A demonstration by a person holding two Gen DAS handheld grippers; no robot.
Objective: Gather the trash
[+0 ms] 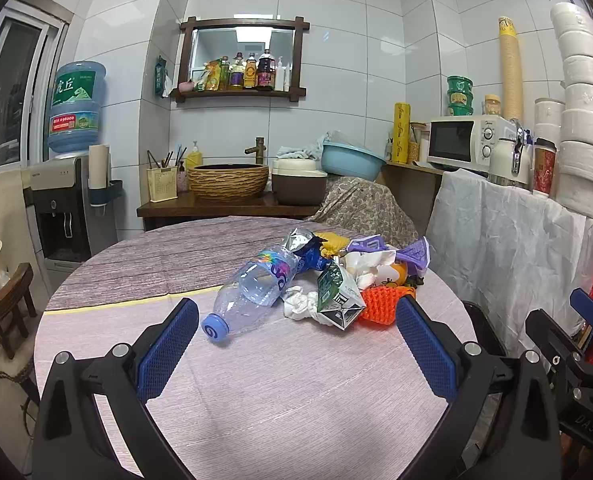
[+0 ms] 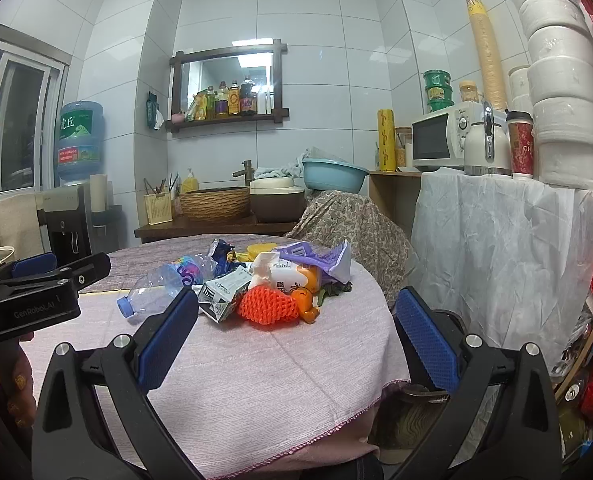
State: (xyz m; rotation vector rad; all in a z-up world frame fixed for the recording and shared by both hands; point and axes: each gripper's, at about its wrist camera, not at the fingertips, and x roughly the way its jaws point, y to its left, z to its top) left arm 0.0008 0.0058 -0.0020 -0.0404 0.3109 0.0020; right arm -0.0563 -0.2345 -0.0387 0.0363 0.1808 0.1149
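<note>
the trash pile (image 1: 336, 276) lies mid-bench (image 1: 256, 400), a clear bottle (image 1: 252, 292) at its left edge. left gripper (image 1: 296, 340) and right gripper (image 2: 296, 332) hover level before it, jaws wide apart, holding nothing.

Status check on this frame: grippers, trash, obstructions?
Left gripper open, empty. Right gripper open, empty. Trash pile untouched on the table, plastic bottle nearest. Approach unobstructed.
</note>
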